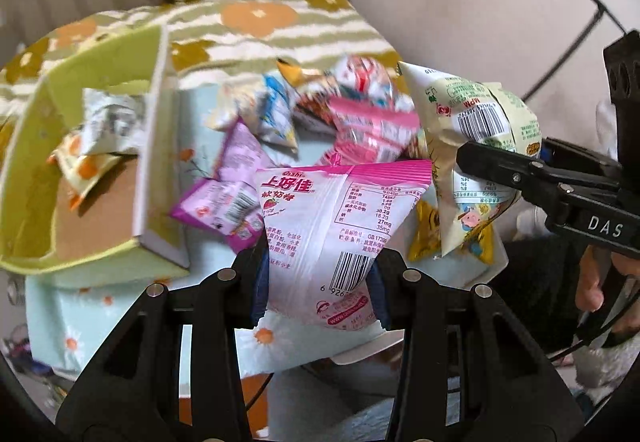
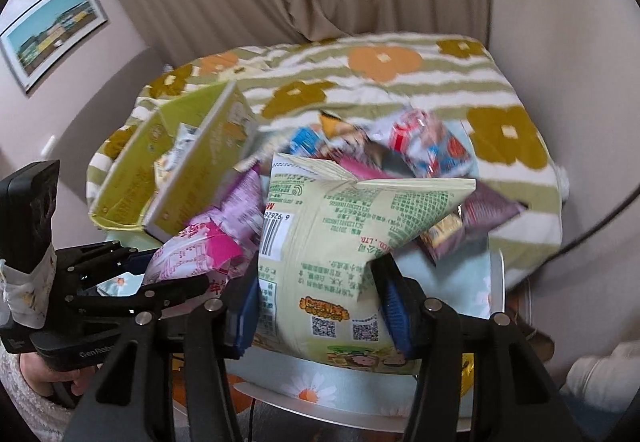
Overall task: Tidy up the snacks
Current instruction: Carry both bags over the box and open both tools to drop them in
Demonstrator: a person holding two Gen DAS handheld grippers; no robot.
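Holding a pink bag [image 1: 336, 226], the left gripper [image 1: 318, 282] pinches it by its bottom end, so the bag stands up long-ways above the table [image 1: 92, 306]. The green box [image 1: 80, 145] lies to the left and a bit farther away, with one small packet [image 1: 100, 129] inside. Loose snacks [image 1: 320, 109] pile up beyond.

From the right wrist view, the right gripper [image 2: 320, 302] squeezes a pale green bag [image 2: 340, 242], also upright. The box [image 2: 172, 177] sits far left, past the left gripper [image 2: 172, 282], so the left hand looks nearer to it.
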